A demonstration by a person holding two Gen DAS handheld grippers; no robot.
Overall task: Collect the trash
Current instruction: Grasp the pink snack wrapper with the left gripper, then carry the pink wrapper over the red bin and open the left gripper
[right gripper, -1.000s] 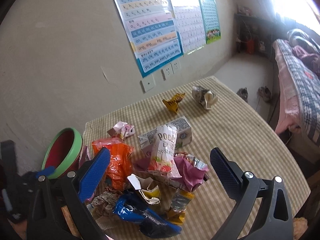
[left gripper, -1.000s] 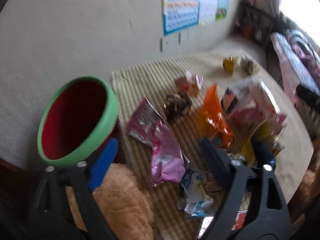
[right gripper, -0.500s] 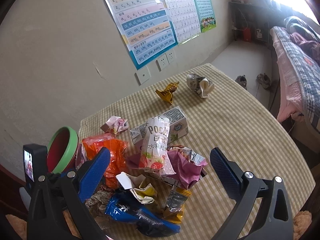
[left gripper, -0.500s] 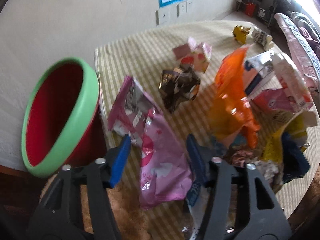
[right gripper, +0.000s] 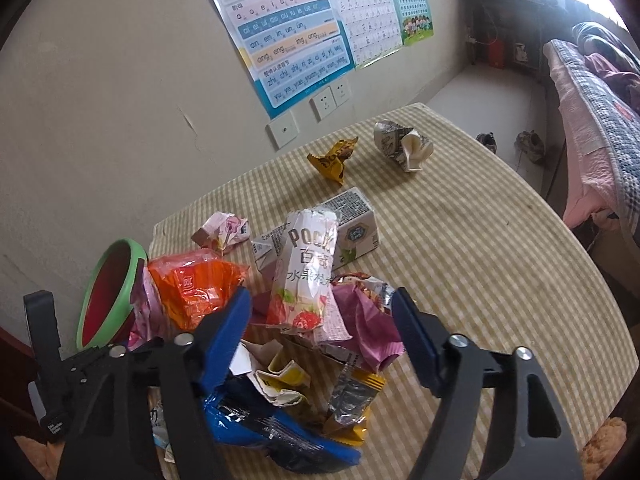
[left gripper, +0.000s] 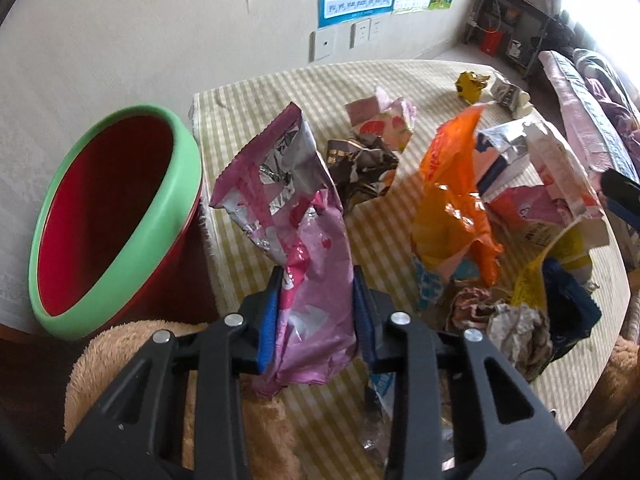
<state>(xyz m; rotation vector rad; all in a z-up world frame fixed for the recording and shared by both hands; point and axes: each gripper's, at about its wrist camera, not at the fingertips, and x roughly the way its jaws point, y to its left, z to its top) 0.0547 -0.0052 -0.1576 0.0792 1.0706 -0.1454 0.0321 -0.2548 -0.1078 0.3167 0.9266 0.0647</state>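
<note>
In the left wrist view my left gripper (left gripper: pixel 314 300) is shut on a pink foil snack wrapper (left gripper: pixel 298 232), whose torn top stands up between the blue pads. A red bin with a green rim (left gripper: pixel 116 220) gapes just left of it. In the right wrist view my right gripper (right gripper: pixel 320 332) hovers over the trash pile with its jaws closing; the white Pocky packet (right gripper: pixel 306 276) and a purple wrapper (right gripper: pixel 366 312) lie between the fingers, untouched. The bin (right gripper: pixel 110 292) shows at the left there.
An orange bag (left gripper: pixel 452 208), a brown crumpled wrapper (left gripper: pixel 362 170), a blue bag (right gripper: pixel 272 432), a carton (right gripper: pixel 352 228), a yellow wrapper (right gripper: pixel 332 158) and a crushed cup (right gripper: pixel 402 146) litter the checked tablecloth (right gripper: pixel 480 260). A tan plush (left gripper: pixel 120 344) sits by the table's near edge. A bed (right gripper: pixel 592 92) stands right.
My left gripper has dropped onto the pink wrapper and shut on it. My right gripper has sunk toward the pile and its fingers have come closer together.
</note>
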